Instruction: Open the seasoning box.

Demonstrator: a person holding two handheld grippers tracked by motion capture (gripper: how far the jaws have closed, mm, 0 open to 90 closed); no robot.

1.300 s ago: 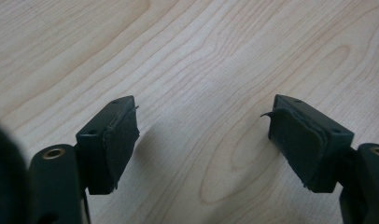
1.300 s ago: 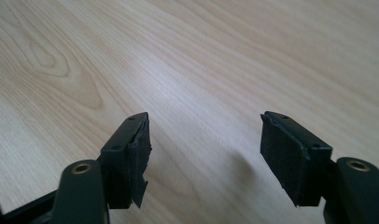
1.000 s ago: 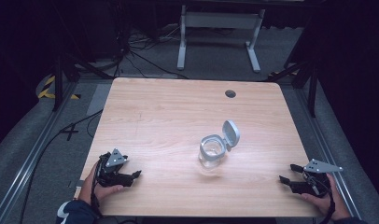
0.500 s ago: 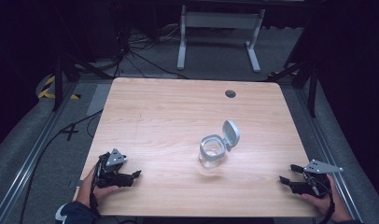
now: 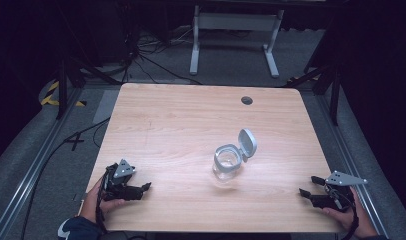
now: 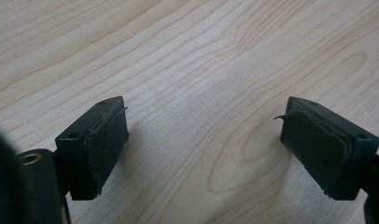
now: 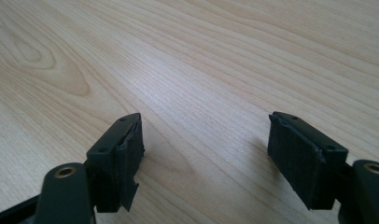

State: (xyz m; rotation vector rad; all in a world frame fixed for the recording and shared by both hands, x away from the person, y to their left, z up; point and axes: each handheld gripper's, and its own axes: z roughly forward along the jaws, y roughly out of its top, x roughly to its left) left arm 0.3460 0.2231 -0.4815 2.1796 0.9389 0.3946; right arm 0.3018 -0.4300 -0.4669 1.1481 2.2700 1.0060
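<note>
jar: clear glass jar (image 5: 226,167) standing upright near the middle of the table (image 5: 181,120), a bit toward the right side, well apart from both grippers
lid: grey flip lid (image 5: 247,142) hinged open, tilted up off the far-right of the rim; mouth of the jar uncovered
left gripper: (image 5: 143,187) resting at the near-left edge of the table, held in a hand (image 5: 98,202); jaws spread apart, nothing between them, bare wood ahead in the left gripper view (image 6: 204,140)
right gripper: (image 5: 308,187) at the near-right edge, held in a hand (image 5: 348,220); jaws wide apart, nothing held, bare wood in the right gripper view (image 7: 204,154)
pads: rubber pad (image 6: 313,147) on the left gripper looks frayed and peeling at its edge
stage: looks like a rest pose, jar not yet approached
risk 1: glass is smooth and round, so a one-sided pinch on the rim could slip or tip the jar
risk 2: pushing the lid shut with one gripper and no bracing could slide the jar along the wood or knock it over
risk 3: worn pads may grip poorly on glass
risk 4: a fast sideways reach could clip the raised lid
</note>
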